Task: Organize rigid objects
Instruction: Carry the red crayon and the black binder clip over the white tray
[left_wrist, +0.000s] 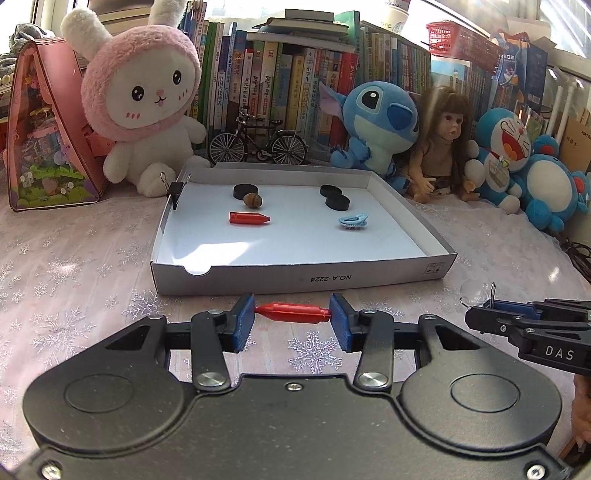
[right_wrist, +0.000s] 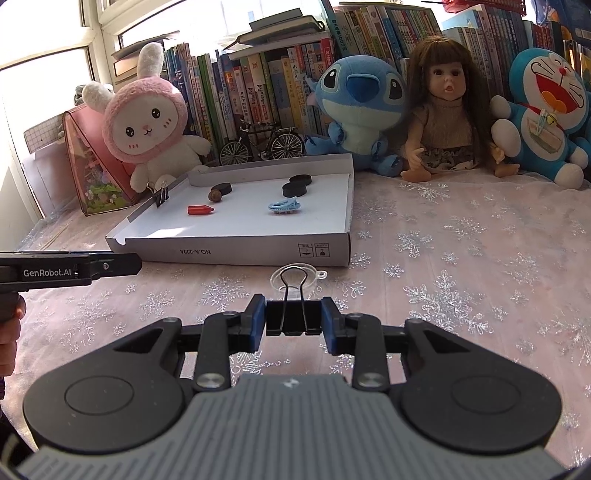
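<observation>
While both grippers hover just short of the near wall of the shallow white cardboard box lid (left_wrist: 303, 284), each has something clamped between its blue pads. Far left on the snowflake-patterned tablecloth (left_wrist: 74, 266) stands a pink triangular toy house (left_wrist: 48, 133), with a pink-hooded plush rabbit (left_wrist: 142, 99) seated just right of it against a row of books (left_wrist: 280, 85). A black binder clip (left_wrist: 176, 192) is clipped onto the lid's left wall near its far corner. Inside the lid, the left group holds a black disc (left_wrist: 244, 191), a brown acorn-like nut (left_wrist: 252, 200) touching it on the near side, and a red bullet-shaped cap (left_wrist: 248, 218) lying on its side nearer still. To the right lie two overlapping black discs (left_wrist: 335, 197) and, nearer, a light blue hair clip (left_wrist: 352, 221). A model bicycle (left_wrist: 258, 142) stands behind the lid's far wall.

The left gripper (left_wrist: 292, 314) is partly closed on a second red bullet-shaped piece (left_wrist: 293, 313), held crosswise by its two ends above the cloth. The right gripper (right_wrist: 293, 321), narrowly set, pinches a black binder clip (right_wrist: 293, 319) by its body, wire handles pointing away; a clear plastic suction cup (right_wrist: 295, 277) lies on the cloth just beyond it. At the back right sit a blue Stitch plush (right_wrist: 356, 110), a long-haired doll (right_wrist: 443, 114) and a Doraemon plush (right_wrist: 546, 110).
</observation>
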